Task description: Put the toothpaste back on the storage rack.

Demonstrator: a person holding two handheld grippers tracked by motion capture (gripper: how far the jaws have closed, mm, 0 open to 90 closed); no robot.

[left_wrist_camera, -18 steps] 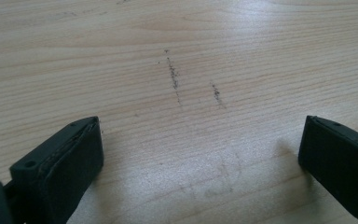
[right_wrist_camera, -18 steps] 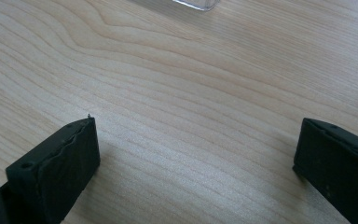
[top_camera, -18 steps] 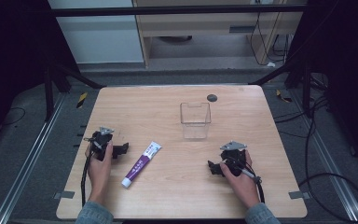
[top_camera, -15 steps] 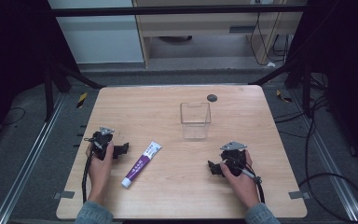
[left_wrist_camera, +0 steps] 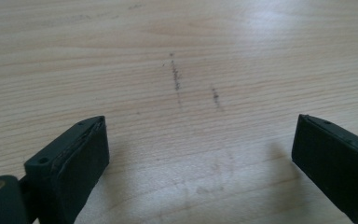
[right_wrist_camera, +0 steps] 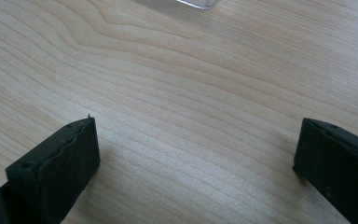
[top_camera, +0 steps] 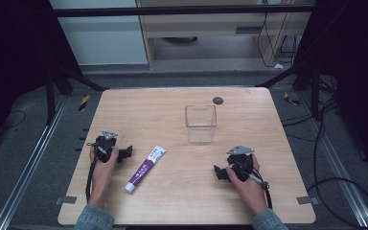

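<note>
Tube [top_camera: 146, 167] print — too small.

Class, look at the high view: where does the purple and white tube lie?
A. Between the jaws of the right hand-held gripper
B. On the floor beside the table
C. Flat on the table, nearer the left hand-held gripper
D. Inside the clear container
C: the tube lies flat on the table, just beside the left hand-held gripper and apart from the clear container.

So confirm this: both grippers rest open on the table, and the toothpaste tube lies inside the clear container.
Wrong on one point. In the high view the toothpaste tube lies flat on the table, apart from the clear container, nearer the left gripper. Both it and the right gripper do rest open.
</note>
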